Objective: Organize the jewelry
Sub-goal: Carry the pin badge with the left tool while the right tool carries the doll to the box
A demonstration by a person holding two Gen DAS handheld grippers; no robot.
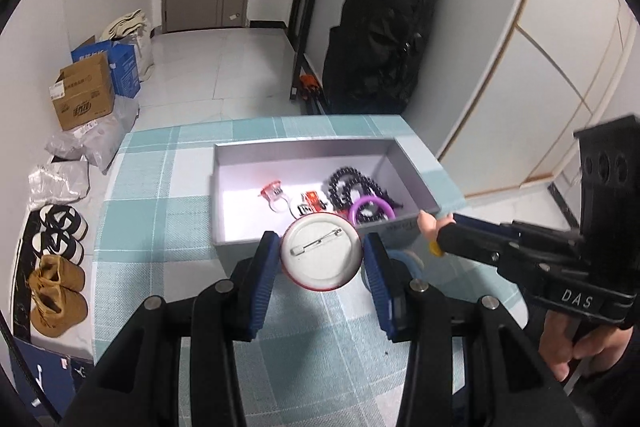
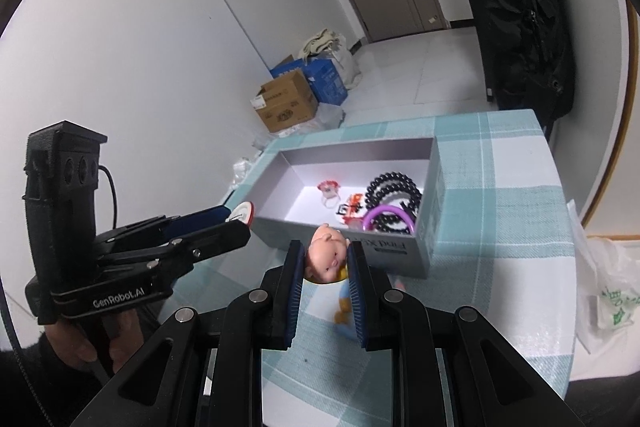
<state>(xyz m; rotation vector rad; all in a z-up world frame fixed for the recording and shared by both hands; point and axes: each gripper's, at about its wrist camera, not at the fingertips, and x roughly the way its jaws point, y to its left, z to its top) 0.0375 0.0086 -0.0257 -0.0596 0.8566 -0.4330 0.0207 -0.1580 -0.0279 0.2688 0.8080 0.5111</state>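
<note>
My left gripper is shut on a round pin badge, white back and safety pin facing me, red rim below; it hangs just before the near wall of the grey box. In the right wrist view the badge shows at the box's left corner. My right gripper is shut on a small pink doll figure, close to the box's near wall; its head pokes out in the left wrist view. Inside the box lie a black bead string, a purple ring, and red trinkets.
The box stands on a table with a teal checked cloth. Past the table's left edge are shoes, cardboard boxes and plastic bags. A black bag hangs behind the table. A white plastic bag lies at the right.
</note>
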